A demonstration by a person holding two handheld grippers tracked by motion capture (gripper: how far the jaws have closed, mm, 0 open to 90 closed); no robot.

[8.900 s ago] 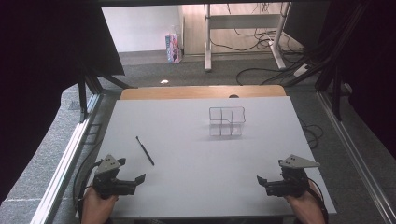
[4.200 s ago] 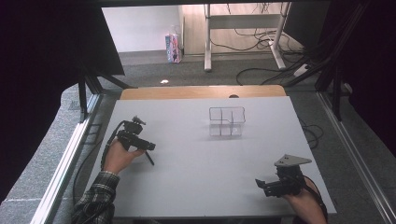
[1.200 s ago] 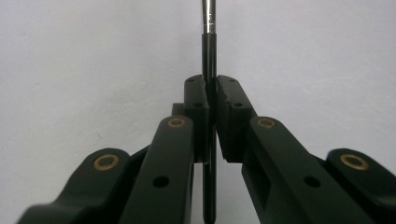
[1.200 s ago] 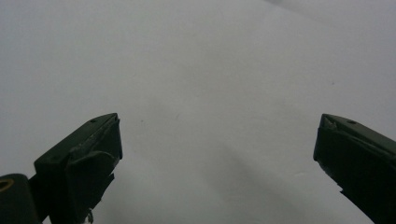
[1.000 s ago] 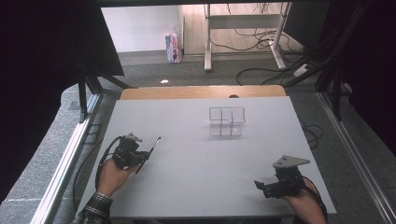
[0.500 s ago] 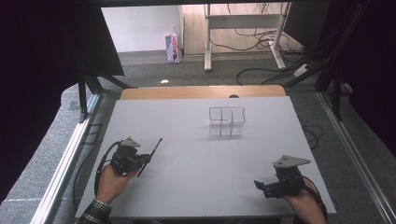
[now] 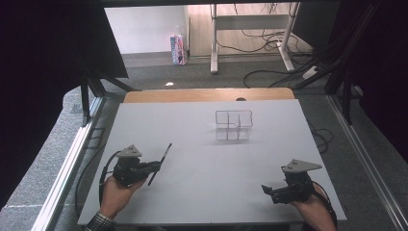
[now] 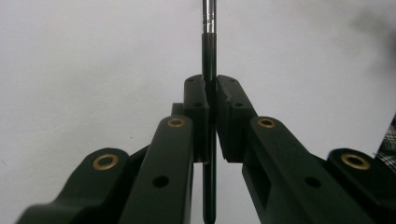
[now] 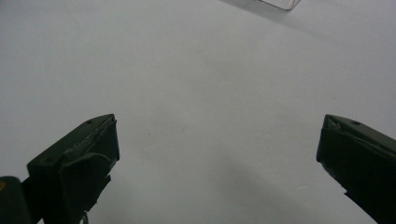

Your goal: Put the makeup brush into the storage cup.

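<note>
High view has the person sitting at a white table (image 7: 207, 192), forearms coming in from the bottom edge. The left gripper (image 7: 155, 166) sits over the near-left part of the table, and its jaws are pinched tight on a thin black pen (image 7: 160, 157), which sticks out past the jaws at an angle, up and away toward the far side. Left gripper view backs that up nicely: both black jaws are pressed together on the pen (image 8: 209, 140), gripping it partway along its length, with a silvery section showing near the top of the frame and the dark end hanging down between the jaw arms.

Over on the near-right side, the right gripper (image 7: 267, 190) rests low by the table edge, jaws spread wide with nothing between them. Right gripper view shows just bare tabletop in that gap.

Farther back, near the middle of the table, stands a clear organizer box (image 7: 234, 125) with compartments, well apart from both grippers. Can't tell if anything's in it.
</note>
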